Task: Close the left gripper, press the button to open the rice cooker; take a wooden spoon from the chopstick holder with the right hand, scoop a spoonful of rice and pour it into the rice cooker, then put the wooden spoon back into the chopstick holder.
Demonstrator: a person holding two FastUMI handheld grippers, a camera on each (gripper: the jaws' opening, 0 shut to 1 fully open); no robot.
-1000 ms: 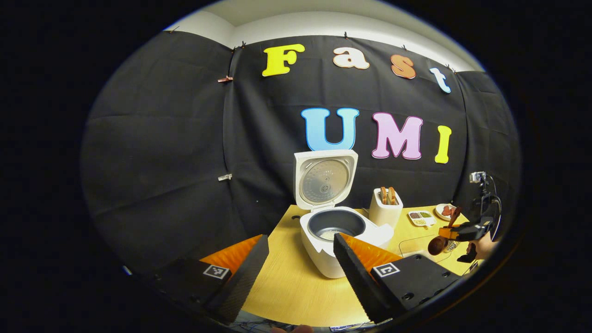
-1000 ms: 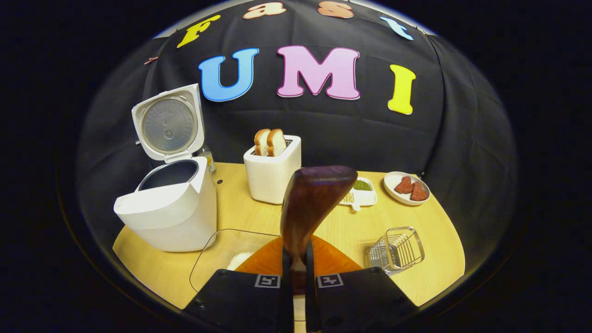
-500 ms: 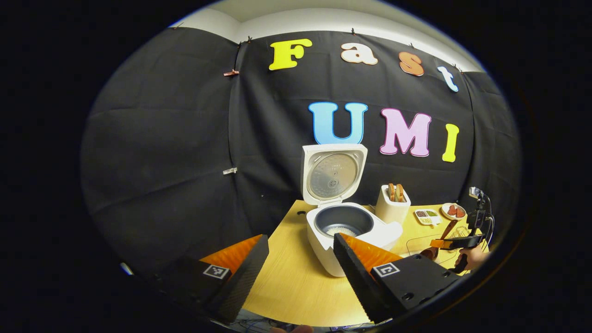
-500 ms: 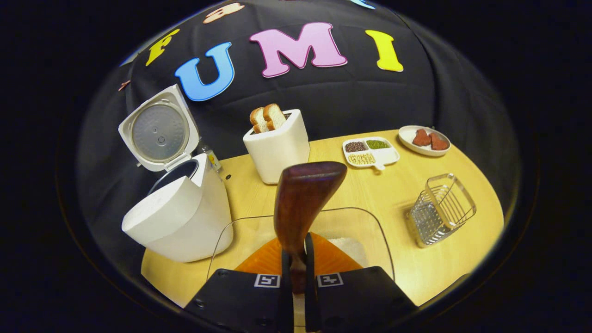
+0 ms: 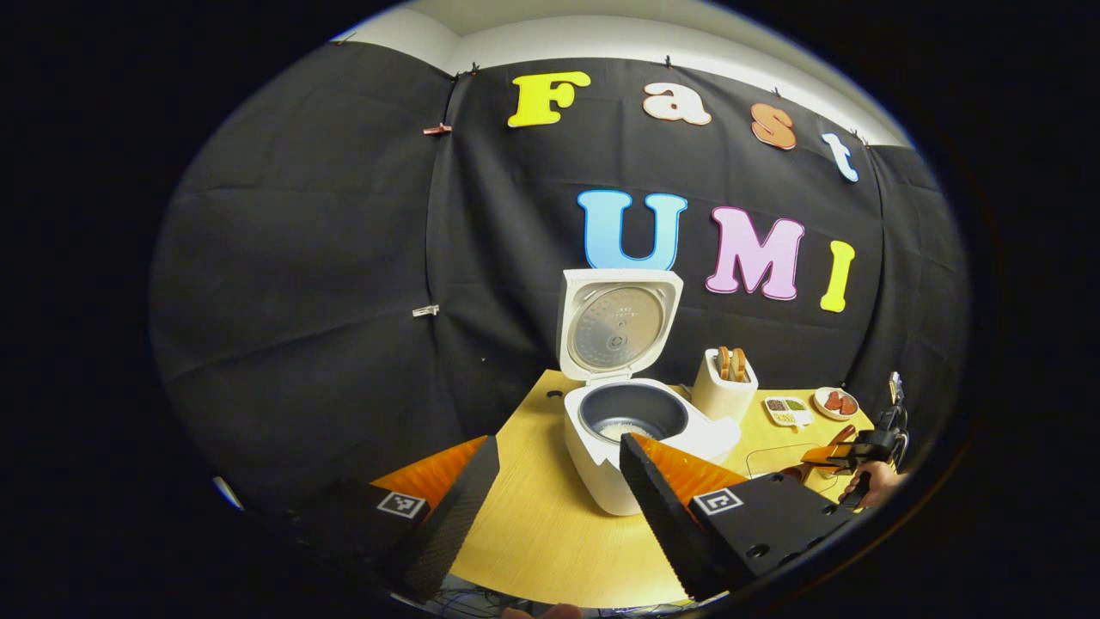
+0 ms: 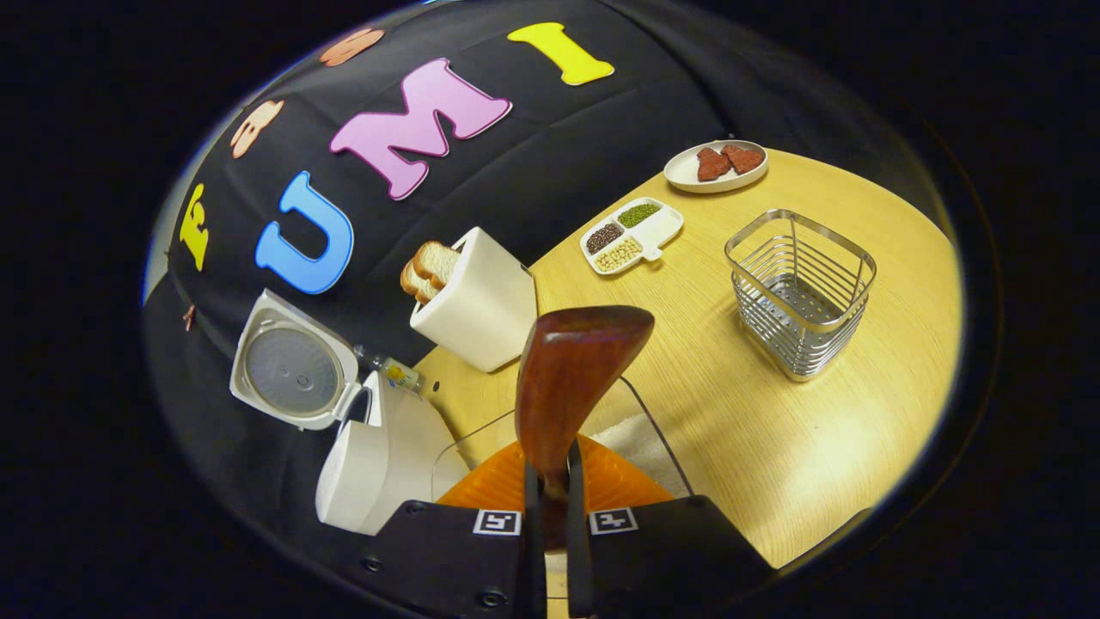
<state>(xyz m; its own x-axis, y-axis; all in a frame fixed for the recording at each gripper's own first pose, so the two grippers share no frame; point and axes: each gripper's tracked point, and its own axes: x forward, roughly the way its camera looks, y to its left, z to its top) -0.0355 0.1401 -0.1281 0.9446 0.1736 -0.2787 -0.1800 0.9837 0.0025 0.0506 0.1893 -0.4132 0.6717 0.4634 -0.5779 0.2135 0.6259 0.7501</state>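
Gripping the wooden spoon [image 6: 571, 387] by its handle, the right tool [image 6: 550, 516] tilts over the clear rice container [image 6: 644, 430]. Metal holder [image 6: 801, 292] lies far right; the cooker [image 6: 378, 456] sits left, lid up. Left tool [image 5: 550, 499] hangs wide apart, probably idle.

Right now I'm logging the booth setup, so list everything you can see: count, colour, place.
rice cooker: 1, white, lid open, table's left part
rice in cooker pot: small white patch
toaster: 1, white, right of cooker
bread slices: 2, brown-crusted, in toaster
sectioned dish: 1, white, three kinds of grains
plate: 1, white, two red pieces, far corner
chopstick holder: 1, metal wire, beside the dish
clear container: 1, white rice inside, under spoon
table: 1, light wood
wooden spoon: 1, dark brown, in right gripper
left gripper: open
right gripper: gripping spoon handle
hand: holding right gripper
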